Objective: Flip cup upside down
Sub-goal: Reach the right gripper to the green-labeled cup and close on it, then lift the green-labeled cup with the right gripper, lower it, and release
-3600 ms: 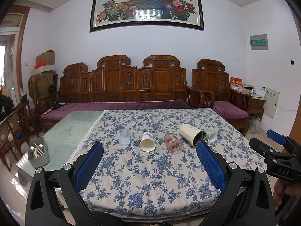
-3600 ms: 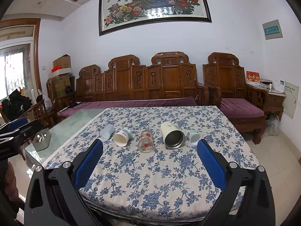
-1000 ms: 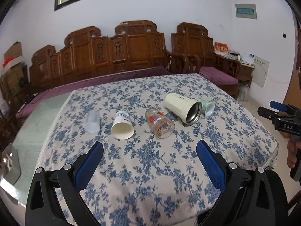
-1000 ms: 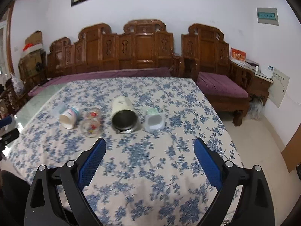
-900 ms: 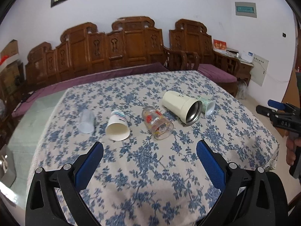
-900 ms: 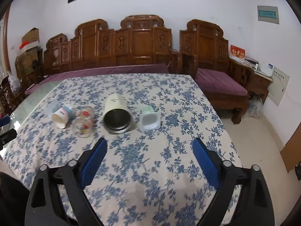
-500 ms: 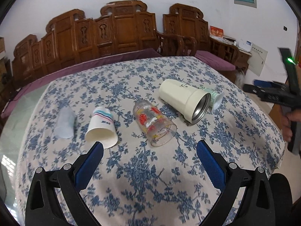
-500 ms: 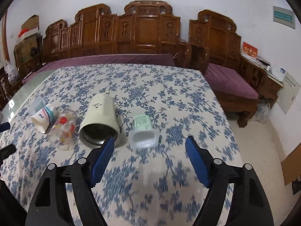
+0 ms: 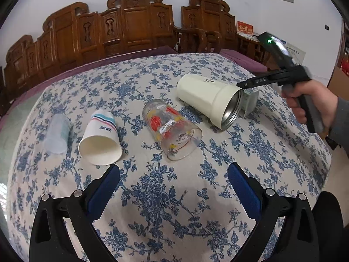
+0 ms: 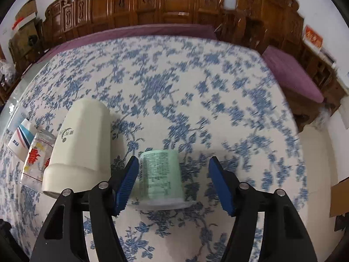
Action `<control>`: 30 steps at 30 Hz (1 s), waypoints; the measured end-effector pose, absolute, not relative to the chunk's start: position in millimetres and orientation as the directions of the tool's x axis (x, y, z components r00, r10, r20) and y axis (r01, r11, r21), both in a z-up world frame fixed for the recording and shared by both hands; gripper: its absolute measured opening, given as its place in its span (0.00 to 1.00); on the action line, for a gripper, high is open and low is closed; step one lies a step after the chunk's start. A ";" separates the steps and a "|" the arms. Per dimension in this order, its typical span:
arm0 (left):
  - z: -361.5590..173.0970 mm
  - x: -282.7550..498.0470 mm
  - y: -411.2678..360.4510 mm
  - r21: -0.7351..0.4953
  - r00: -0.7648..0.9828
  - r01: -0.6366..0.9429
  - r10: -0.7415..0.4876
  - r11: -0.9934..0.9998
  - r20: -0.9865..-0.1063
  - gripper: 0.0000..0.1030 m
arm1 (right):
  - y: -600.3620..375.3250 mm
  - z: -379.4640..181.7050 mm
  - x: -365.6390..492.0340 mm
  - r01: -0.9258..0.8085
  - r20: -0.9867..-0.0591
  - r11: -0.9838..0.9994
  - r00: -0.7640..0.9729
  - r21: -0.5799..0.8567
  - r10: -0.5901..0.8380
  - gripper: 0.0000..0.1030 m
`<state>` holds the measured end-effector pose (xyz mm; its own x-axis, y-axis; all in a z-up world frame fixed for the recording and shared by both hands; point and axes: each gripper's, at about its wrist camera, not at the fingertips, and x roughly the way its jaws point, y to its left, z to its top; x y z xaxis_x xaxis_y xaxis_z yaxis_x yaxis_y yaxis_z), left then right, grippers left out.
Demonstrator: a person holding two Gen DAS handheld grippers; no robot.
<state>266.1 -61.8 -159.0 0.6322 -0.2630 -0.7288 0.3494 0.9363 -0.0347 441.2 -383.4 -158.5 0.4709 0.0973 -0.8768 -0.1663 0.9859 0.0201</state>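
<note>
Going left to right off the left tool (image 9: 173, 175): a frosted translucent plastic cup (image 9: 56, 134) sits far out to its left, then a white paper cup with teal and pink stripes (image 9: 100, 140) just ahead-left of its left finger, then a clear drinking glass with red and yellow print (image 9: 172, 130) straight ahead of the gap. All are lying on their sides. That tool is spread wide with nothing in it, hovering short of the row.

Ahead and to its right lies the big cream steel-lined tumbler (image 9: 209, 100), and right of that the small pale-green plastic cup with printed label (image 10: 161, 175), which looks like the one about to be flipped. The right tool (image 10: 173, 168) is clearly the nearer one. The cup lies on its side between its released blue fingers, long axis running along the tool's pointing direction, wide rim toward the camera, base pointing away. It sits off-centre: the left finger (image 10: 127, 180) is just beside or touching the wall (can't tell), while the right finger is well apart. The tumbler is just left of that left finger, so I'd guess closing could nudge it.

Everything rests on a bench with a blue floral tablecloth (image 10: 196, 83), probably a bit slippy. Behind it is a carved wooden sofa with purple cushions (image 9: 130, 28).
</note>
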 end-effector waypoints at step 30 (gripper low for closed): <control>-119.8 190.0 -9.1 -0.077 0.727 0.218 -0.215 0.973 -0.652 0.92 | -287.0 -116.3 276.5 -0.306 -0.838 0.938 0.461 0.160 0.293 0.48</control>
<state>190.0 -9.1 -119.8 0.7270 -0.2148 -0.6522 0.2185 0.9728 -0.0769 276.5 -287.0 -116.3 0.4605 0.2933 -0.8378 -0.3063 0.9384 0.1602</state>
